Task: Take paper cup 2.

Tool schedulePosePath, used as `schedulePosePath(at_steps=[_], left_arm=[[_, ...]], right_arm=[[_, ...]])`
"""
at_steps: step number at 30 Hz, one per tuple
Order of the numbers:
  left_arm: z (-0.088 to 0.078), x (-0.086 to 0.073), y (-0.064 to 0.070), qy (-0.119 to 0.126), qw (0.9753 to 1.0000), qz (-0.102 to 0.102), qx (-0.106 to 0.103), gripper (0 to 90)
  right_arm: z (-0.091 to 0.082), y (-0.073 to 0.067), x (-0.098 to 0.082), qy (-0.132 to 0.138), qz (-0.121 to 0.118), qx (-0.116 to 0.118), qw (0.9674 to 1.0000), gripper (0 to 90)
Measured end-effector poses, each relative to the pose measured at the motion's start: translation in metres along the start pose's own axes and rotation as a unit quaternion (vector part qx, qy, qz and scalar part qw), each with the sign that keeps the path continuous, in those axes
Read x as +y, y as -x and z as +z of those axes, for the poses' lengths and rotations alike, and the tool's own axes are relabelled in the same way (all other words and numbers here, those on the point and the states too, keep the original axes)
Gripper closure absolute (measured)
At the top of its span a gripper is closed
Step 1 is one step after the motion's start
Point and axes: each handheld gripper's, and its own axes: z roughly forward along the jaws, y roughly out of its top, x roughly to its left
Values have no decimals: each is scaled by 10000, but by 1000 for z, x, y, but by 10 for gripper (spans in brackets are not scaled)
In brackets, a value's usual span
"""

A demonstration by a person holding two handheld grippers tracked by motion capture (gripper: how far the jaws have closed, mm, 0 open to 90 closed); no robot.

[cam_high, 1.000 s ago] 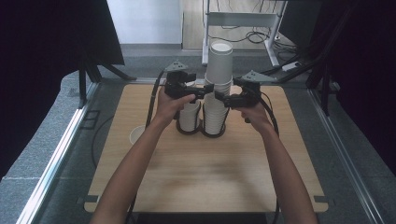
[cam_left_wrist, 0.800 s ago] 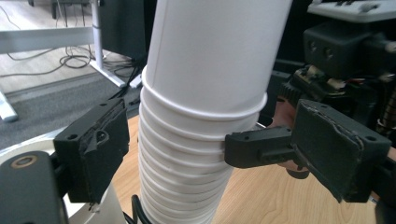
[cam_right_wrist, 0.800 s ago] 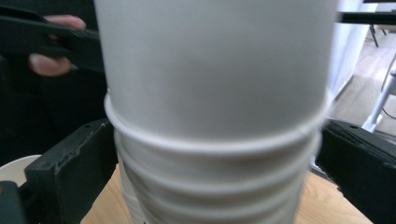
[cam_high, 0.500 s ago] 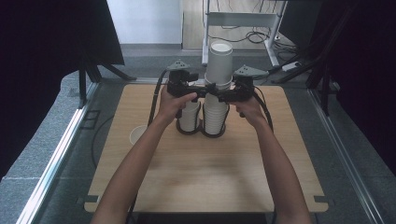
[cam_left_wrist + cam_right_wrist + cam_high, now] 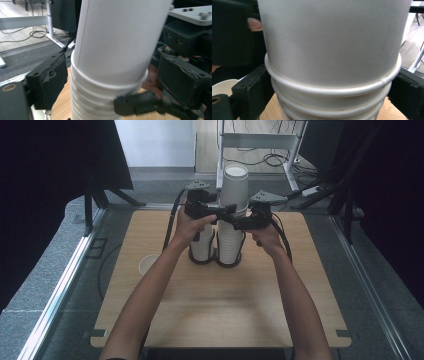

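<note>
Two claws at the tall cup stack (image 5: pixel 231 227)

Left claw (image 5: pixel 220 212) just opened, straddling the stack untouching; right claw (image 5: pixel 239 224) brackets it, grip unclear, on the desk (image 5: pixel 210 310).

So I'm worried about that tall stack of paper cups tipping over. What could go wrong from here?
1. The tall cup stack is upside down and high; both tools, left tool and right tool, flank it near the top, so a sideways pull could topple it.
2. The left tool's jaws have just been opening around the stack, so several nested cups may lift together.
3. The shorter stack stands right beside it and could be knocked.
</note>
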Motion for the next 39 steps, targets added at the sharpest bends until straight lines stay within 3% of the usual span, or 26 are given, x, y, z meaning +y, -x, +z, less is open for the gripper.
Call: schedulePosePath(at_steps=[6,12,22,28,39], left_arm=[[13,9,1,-19,10000,64,25,71],[26,12,3,-93,9996,268,78,70],[41,12,6,48,9993,244,274,79],[41,12,8,79,9988,344,329,106],[42,13,8,131,9986,351,363,110]], right_arm=[[0,0,1,-34,-6,10,10000,32],[0,0,1,-55,-41,11,10000,34],[0,0,0,-26,-38,4,10000,34],[0,0,0,-27,-34,1,10000,35],[0,1,0,-8,-10,-2,10000,35]])
